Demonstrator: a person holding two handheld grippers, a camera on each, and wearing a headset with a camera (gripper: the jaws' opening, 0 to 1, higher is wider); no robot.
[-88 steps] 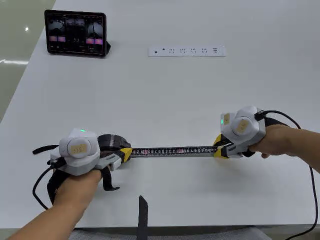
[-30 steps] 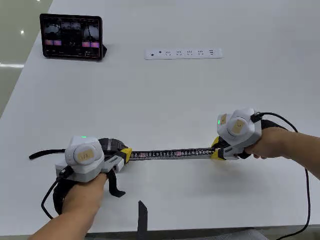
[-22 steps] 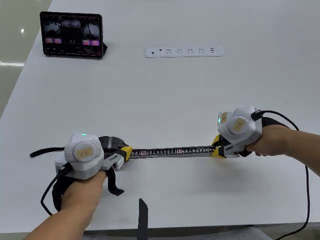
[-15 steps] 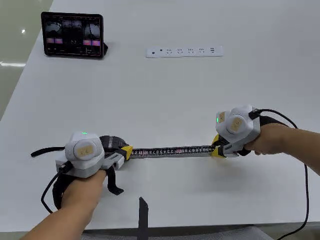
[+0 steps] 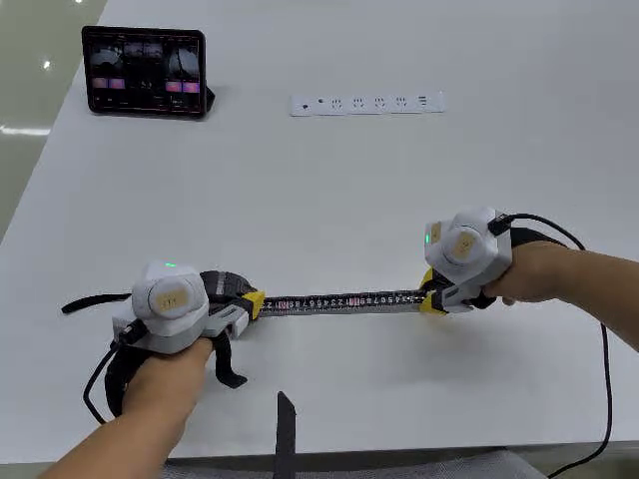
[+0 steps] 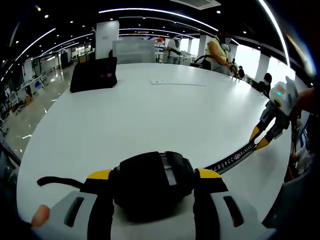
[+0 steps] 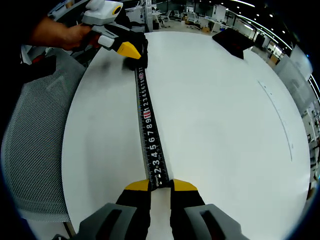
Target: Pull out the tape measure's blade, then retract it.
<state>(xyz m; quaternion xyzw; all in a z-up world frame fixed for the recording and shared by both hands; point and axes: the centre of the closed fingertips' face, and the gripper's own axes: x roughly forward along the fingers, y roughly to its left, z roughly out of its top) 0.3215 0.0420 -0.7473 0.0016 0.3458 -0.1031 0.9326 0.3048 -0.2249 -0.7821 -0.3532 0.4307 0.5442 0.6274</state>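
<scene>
Holding the tape measure case [image 5: 225,284] in my left gripper [image 5: 245,304], I have the two yellow-tipped jaws pressed against opposite sides of the black case. The case sits on the white table [image 5: 329,190], near the edge closest to me. A black strap [image 5: 85,301] trails from the case area to my left across the surface.

My right gripper [image 5: 431,299] is well apart from the left, further along the same near edge. Its jaws are drawn together and pinch the free end of the blade [image 5: 339,300]. In the right gripper view the lowest numbers on the scale lie just ahead of the yellow tips, and the scale counts upward toward the case.

The blade is pulled out and runs straight and level from the case mouth to the right gripper, printed face up. Whether it touches the table along its length I cannot tell.

At the far side of the table a tablet [image 5: 146,70] stands propped with its screen lit. A white power strip [image 5: 366,102] lies flat to its right.
</scene>
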